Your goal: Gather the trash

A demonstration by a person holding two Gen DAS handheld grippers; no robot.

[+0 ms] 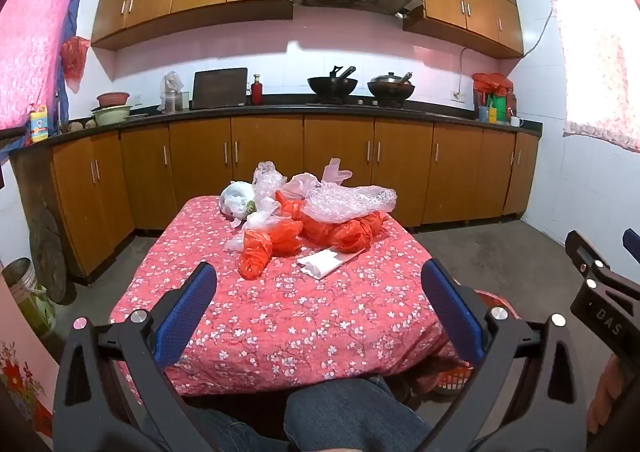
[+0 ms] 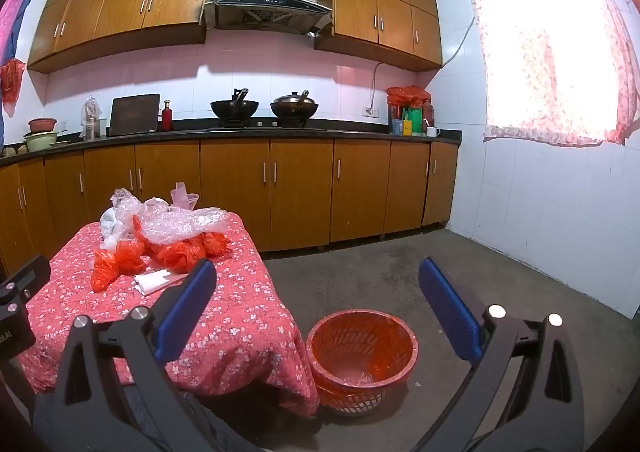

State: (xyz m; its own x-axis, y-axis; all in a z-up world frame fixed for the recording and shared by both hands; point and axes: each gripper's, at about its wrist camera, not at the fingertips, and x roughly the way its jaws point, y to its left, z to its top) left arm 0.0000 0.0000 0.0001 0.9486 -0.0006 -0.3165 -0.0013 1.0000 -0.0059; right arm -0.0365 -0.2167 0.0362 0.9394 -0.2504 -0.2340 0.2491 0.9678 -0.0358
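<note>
Left tongs (image 1: 318,292): jaws wide apart, empty, low over near table (image 1: 280,332) edge. Trash pile (image 1: 312,219) dead ahead, far half of table, long axis running left-right; left tongs nearer. Right tongs (image 2: 318,292): spread, empty, pile (image 2: 160,236) off to their left, bin (image 2: 362,356) on floor just below, beside table corner.

Trash heap (image 1: 304,219) lies on table (image 1: 280,324); basket (image 2: 362,356) stands right of it.
</note>
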